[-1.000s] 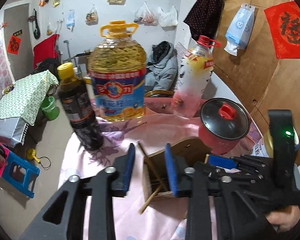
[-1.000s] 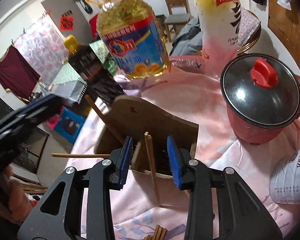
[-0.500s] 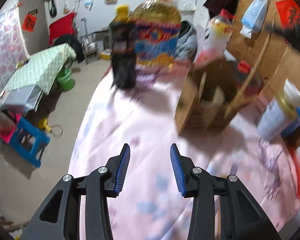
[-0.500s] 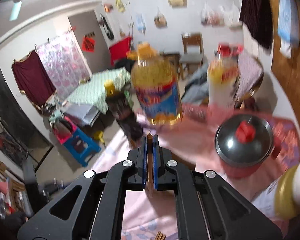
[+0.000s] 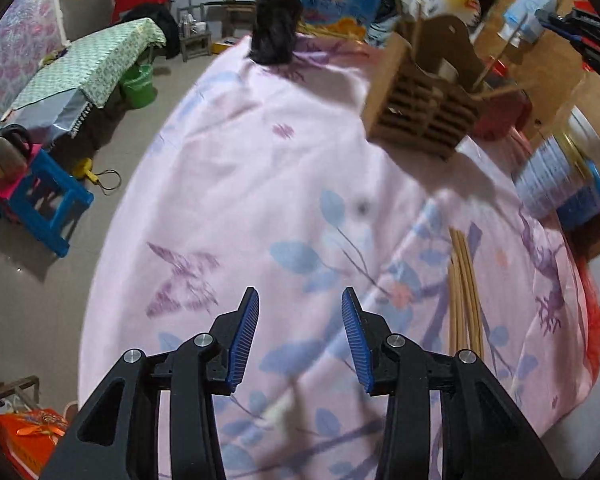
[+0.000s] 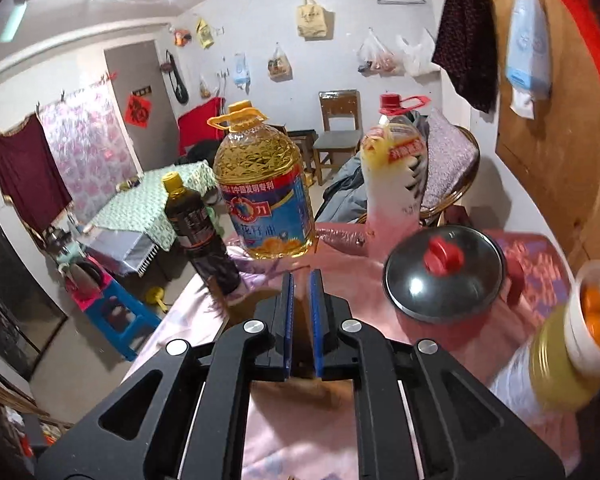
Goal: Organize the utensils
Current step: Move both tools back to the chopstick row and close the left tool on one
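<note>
Left tool (image 5: 300, 336): jaws parted and empty, with only the pink floral cloth of the tabletop (image 5: 260, 168) visible between the blue pads. The tool points steeply down at the cloth and touches nothing.

Chopsticks (image 5: 466, 288): a loose bundle of wooden sticks lies flat on the cloth, ahead of the left tool and off to its right, well clear of the right pad. The sticks lie side by side, running roughly away from the tool.

Utensil holder (image 5: 420, 116): a slatted wooden box with a tall arched back panel stands farther ahead and to the right of the left tool, beyond the bundle. At least one thin stick leans out of its top. The view is blurred there, so a count of its contents cannot be given.

Right tool (image 6: 301, 312): jaws are opening, standing only a narrow gap apart. No object is seen between the pads. In the left wrist view this tool appears at the upper right edge, above the holder.

Ahead of the right tool: a dark sauce bottle (image 6: 196, 232) to the left, a large oil jug (image 6: 264, 196) straight ahead, a pale bottle with a red cap (image 6: 392, 176) to the right. A red pot with a glass lid (image 6: 444, 276) sits nearer, to the right.
</note>
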The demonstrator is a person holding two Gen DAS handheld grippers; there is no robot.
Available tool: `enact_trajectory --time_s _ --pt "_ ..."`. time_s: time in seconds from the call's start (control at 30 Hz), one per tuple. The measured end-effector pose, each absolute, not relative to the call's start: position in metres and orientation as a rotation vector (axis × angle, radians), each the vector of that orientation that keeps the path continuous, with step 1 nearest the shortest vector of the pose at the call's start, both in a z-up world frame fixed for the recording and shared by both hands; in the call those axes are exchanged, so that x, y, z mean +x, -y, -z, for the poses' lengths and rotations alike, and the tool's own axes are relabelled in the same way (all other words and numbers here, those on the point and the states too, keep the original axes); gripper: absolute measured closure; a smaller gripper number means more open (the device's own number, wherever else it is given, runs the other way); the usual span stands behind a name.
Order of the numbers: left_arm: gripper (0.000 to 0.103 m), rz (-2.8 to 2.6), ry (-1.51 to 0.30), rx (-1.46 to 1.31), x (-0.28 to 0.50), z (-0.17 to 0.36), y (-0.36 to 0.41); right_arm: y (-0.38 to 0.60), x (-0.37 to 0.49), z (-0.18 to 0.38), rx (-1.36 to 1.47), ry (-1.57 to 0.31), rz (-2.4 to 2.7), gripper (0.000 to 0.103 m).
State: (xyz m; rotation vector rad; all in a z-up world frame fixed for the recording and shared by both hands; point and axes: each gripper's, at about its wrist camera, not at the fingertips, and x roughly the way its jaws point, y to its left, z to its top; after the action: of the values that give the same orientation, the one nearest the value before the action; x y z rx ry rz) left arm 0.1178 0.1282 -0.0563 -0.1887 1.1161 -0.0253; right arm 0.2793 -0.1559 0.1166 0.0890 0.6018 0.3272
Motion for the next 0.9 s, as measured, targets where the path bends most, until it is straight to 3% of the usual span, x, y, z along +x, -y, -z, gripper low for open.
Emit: enact_trajectory --time_s 0.17,0.53,0.9 --pt "0.058 0.125 -1.141 -0.142 0.103 0.072 -0.099 0.180 0.211 -0.097 0.080 -0.598 -0.287 0.061" --pt "0.058 0.430 -1.187 0.033 0.046 0.114 -0.029 0.217 0.064 0.063 0.192 -0.942 -0.136 0.060" --pt "0.058 0.687 -1.173 0.154 0.012 0.123 0.008 0.208 -0.010 0.101 0.221 -1.004 -0.110 0.060"
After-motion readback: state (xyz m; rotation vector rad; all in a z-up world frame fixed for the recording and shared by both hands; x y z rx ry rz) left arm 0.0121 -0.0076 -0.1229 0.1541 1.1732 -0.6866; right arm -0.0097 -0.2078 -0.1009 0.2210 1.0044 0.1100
